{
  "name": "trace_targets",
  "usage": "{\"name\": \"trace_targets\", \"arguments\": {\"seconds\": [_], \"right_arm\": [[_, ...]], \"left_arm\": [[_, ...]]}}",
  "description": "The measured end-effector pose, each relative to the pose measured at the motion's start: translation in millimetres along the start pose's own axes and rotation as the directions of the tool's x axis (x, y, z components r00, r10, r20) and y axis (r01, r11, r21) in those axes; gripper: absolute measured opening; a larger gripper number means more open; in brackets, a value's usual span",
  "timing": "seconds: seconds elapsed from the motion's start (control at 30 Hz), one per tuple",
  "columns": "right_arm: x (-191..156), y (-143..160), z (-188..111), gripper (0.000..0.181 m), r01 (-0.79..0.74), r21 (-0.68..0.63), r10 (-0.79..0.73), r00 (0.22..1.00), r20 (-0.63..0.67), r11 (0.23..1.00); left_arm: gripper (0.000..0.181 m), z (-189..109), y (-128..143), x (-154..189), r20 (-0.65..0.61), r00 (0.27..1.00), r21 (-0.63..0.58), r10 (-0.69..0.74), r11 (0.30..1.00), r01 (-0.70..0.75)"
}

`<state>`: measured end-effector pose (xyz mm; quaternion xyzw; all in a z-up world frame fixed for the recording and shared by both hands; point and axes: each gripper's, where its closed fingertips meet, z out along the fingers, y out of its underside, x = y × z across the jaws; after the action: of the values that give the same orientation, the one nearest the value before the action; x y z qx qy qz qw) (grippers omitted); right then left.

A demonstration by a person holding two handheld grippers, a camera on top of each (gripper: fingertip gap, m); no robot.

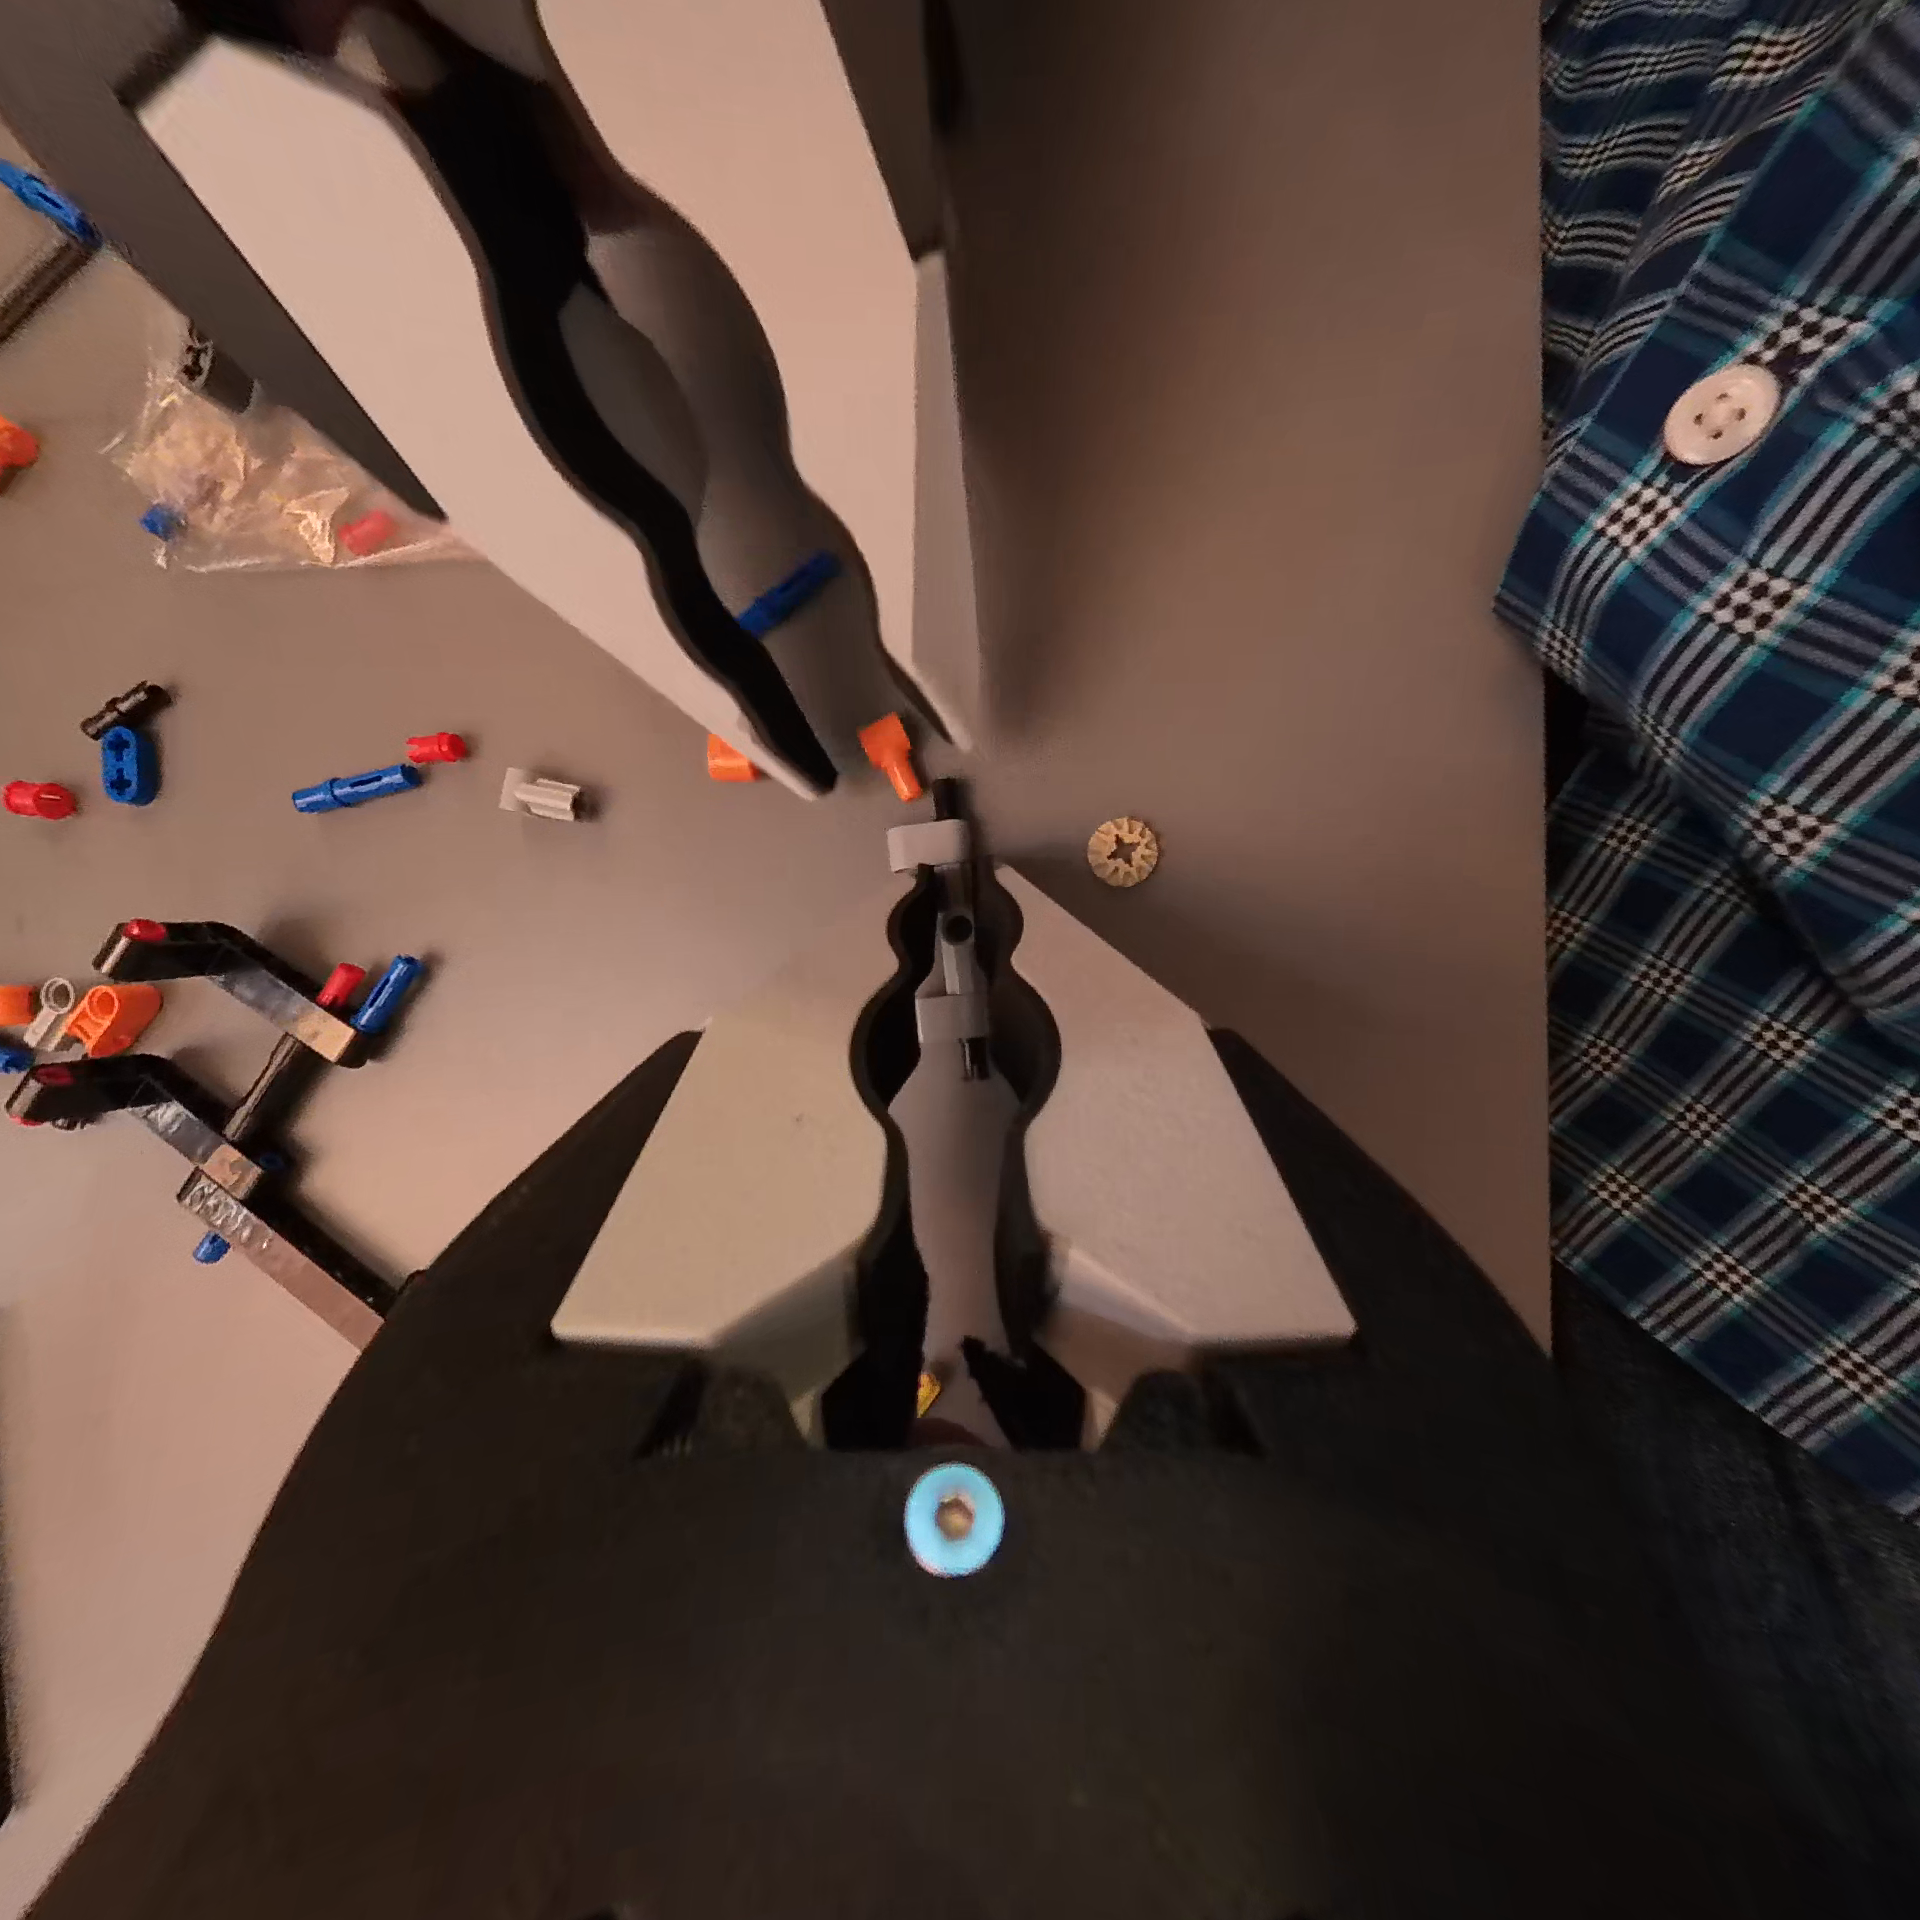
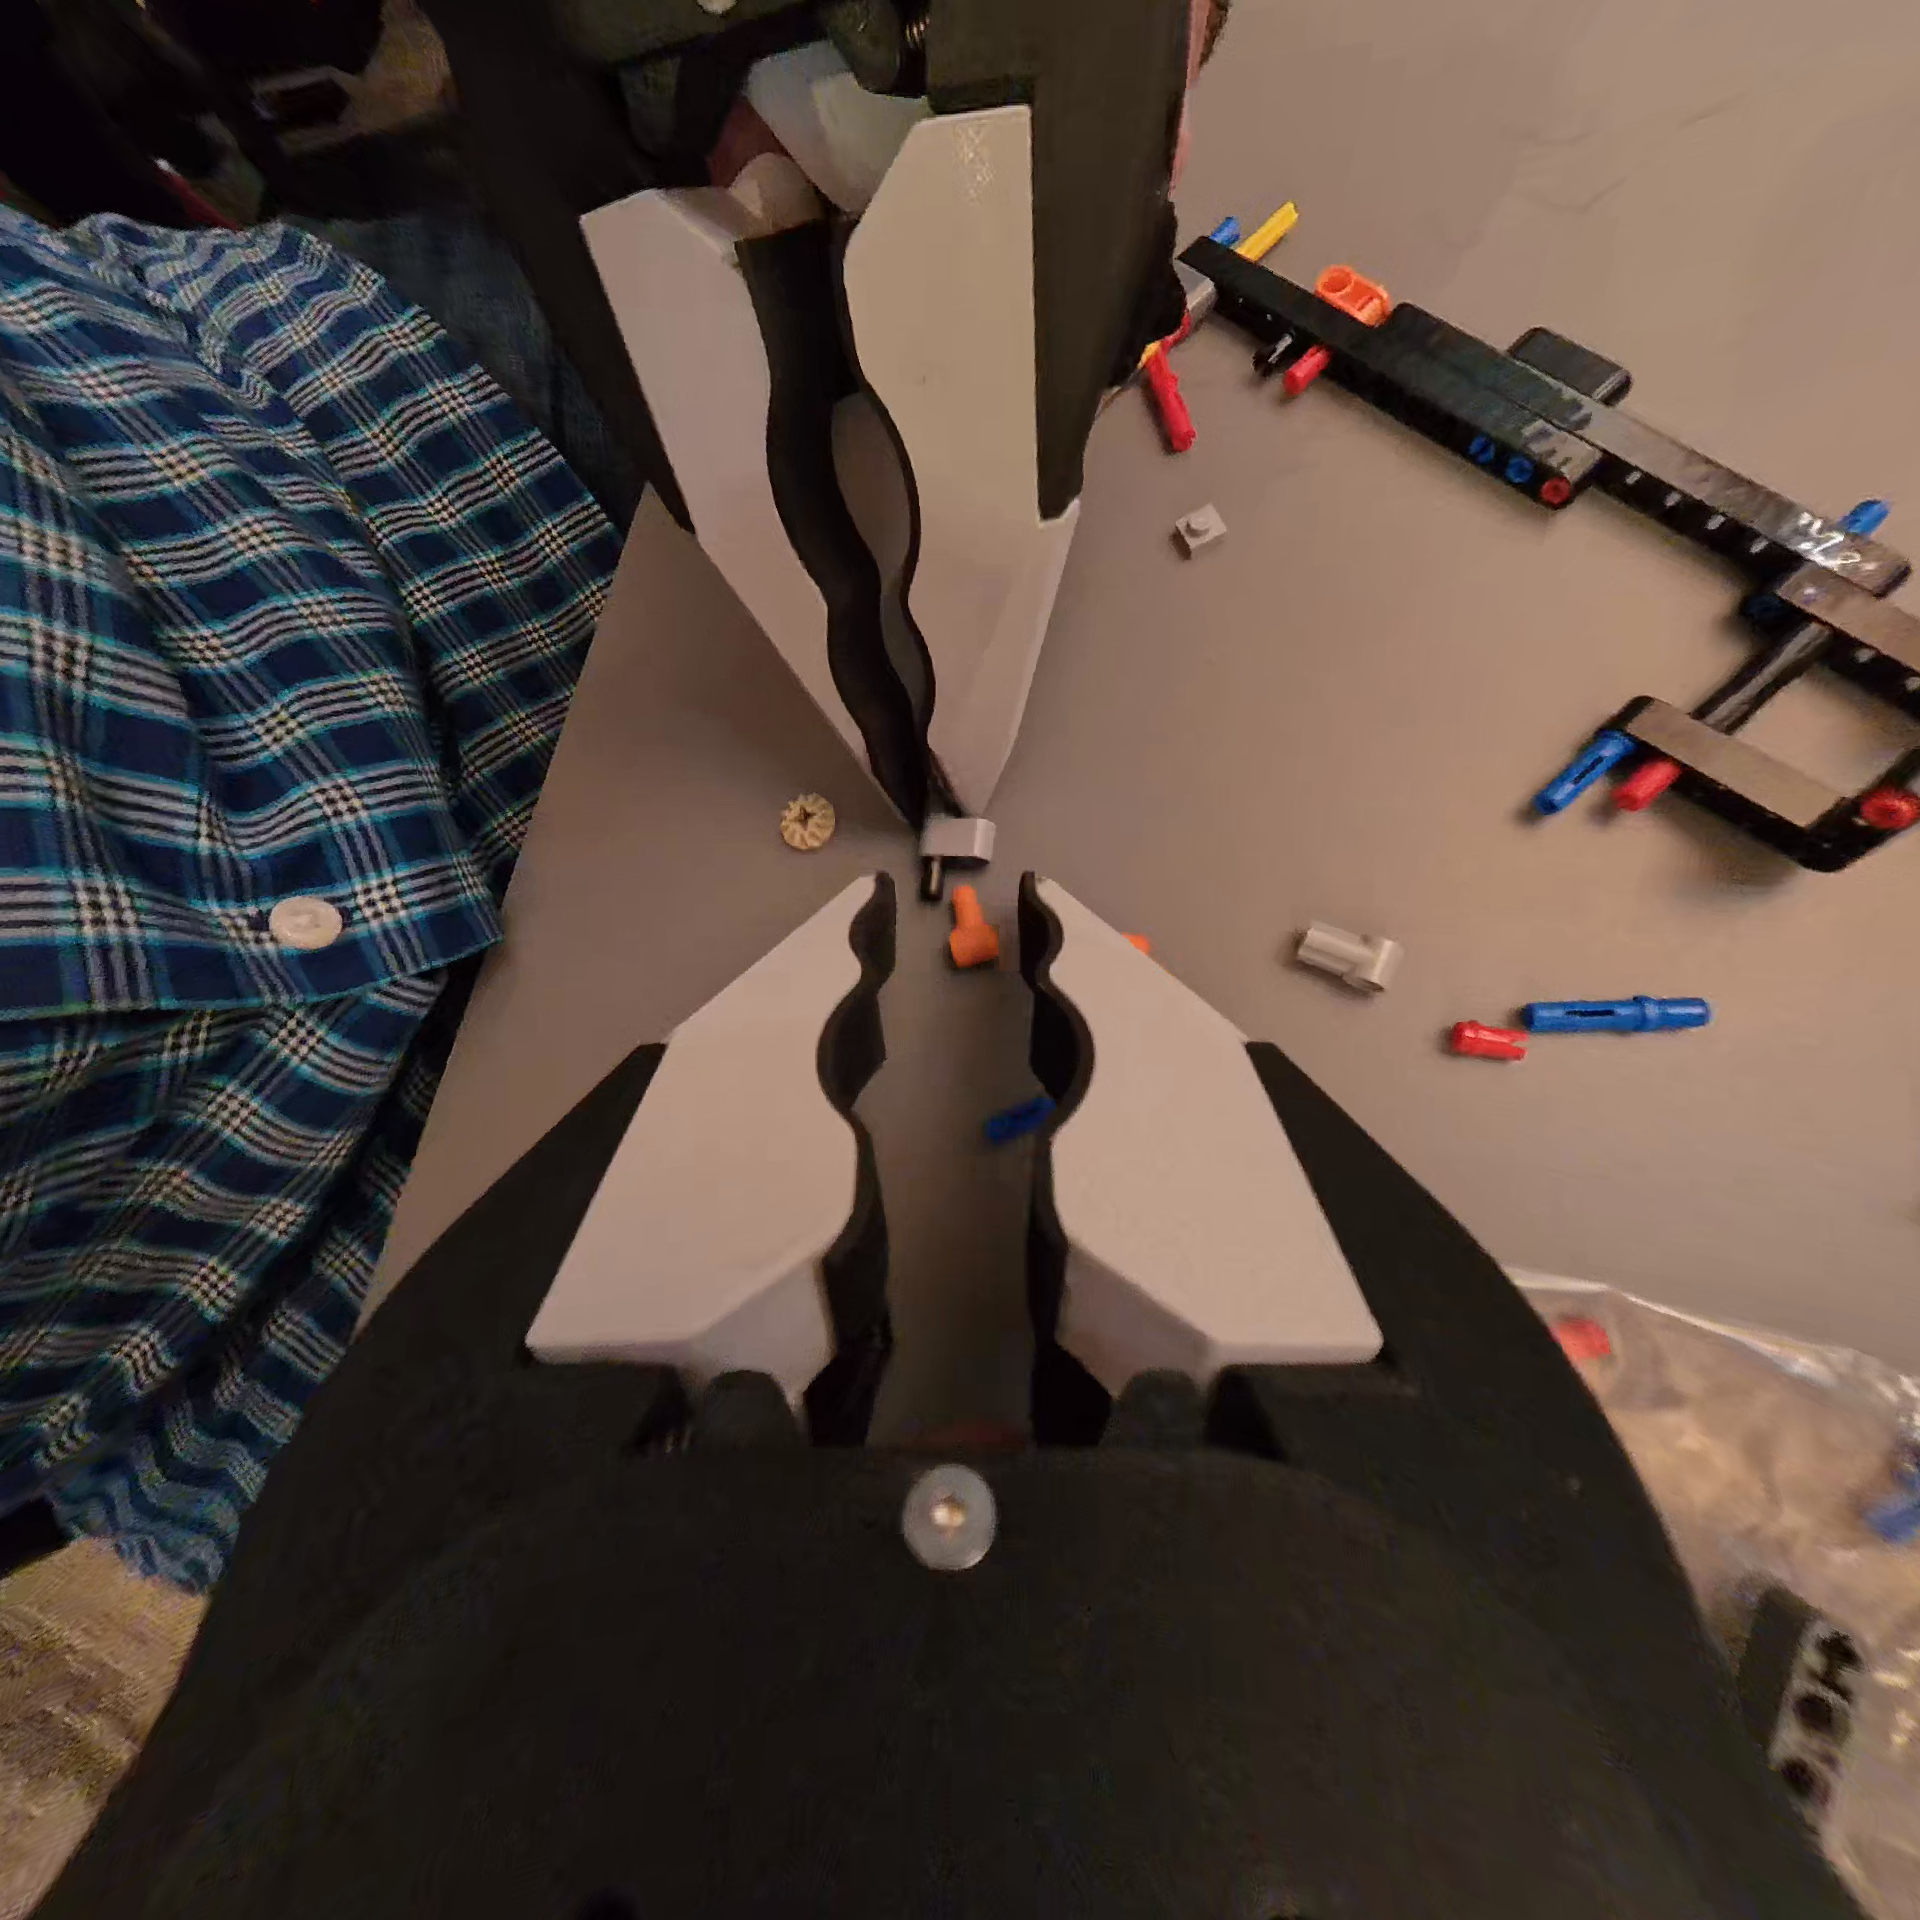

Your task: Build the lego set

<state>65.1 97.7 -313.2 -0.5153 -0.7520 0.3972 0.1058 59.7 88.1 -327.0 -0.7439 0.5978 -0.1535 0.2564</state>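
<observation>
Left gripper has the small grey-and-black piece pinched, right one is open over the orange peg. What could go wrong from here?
1. The left gripper pinches the grey-and-black piece only at its fingertips, so it may twist or slip out.
2. The right gripper is open around the orange peg, with a blue pin also between its fingers; closing could catch that or flick the peg.

Black frame [image 1: 208, 1049]: runs off the picture's 9 o'clock edge in the left wrist view; its lower beam goes under the left hand-held gripper [image 1: 951, 883] body.
Grey-and-black piece [image 1: 951, 935]: mostly buried between the closed jaws; only the tip shows.
Plastic bag [image 1: 249, 488]: contents too blurred to name; its upper part is covered by the right hand-held gripper [image 2: 956, 904].
Orange piece [image 1: 727, 756]: half hidden behind a fingertip.
Blue pin [image 2: 1018, 1120]: partly tucked behind a finger pad.
Plaid shirt [image 2: 239, 623]: cropped at 9 o'clock.
</observation>
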Motion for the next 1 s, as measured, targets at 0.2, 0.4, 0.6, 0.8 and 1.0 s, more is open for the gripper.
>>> {"name": "trace_targets", "arguments": {"seconds": [0.2, 0.4, 0.6, 0.8, 1.0], "right_arm": [[1.0, 11.9, -13.0, 0.011, 0.189, -0.124, -0.194, 0.981, -0.025, 0.974], [6.1, 11.9, -6.2, 0.008, 0.293, -0.188, -0.296, 0.955, 0.010, 0.938], [1.3, 12.8, 3.8, 0.000, 0.290, -0.169, -0.286, 0.957, 0.050, 0.942], [0.8, 12.6, 4.3, 0.000, 0.271, -0.162, -0.269, 0.963, 0.031, 0.949], [-1.1, 12.9, 4.4, 0.000, 0.265, -0.162, -0.266, 0.964, 0.015, 0.951]], "left_arm": [[0.004, -0.3, 0.4, 0.1, -0.016, 0.999, -0.027, 0.033, 0.999, -0.034], [0.004, -1.9, 2.7, 0.3, -0.048, 0.997, -0.044, 0.053, 0.998, -0.055], [0.004, -2.0, 2.7, 0.3, -0.053, 0.998, -0.031, 0.044, 0.998, -0.046], [0.004, -2.1, 2.8, 0.4, -0.051, 0.998, -0.031, 0.042, 0.999, -0.044], [0.004, -2.9, 3.5, 1.3, -0.052, 0.997, -0.037, 0.049, 0.998, -0.051]]}}
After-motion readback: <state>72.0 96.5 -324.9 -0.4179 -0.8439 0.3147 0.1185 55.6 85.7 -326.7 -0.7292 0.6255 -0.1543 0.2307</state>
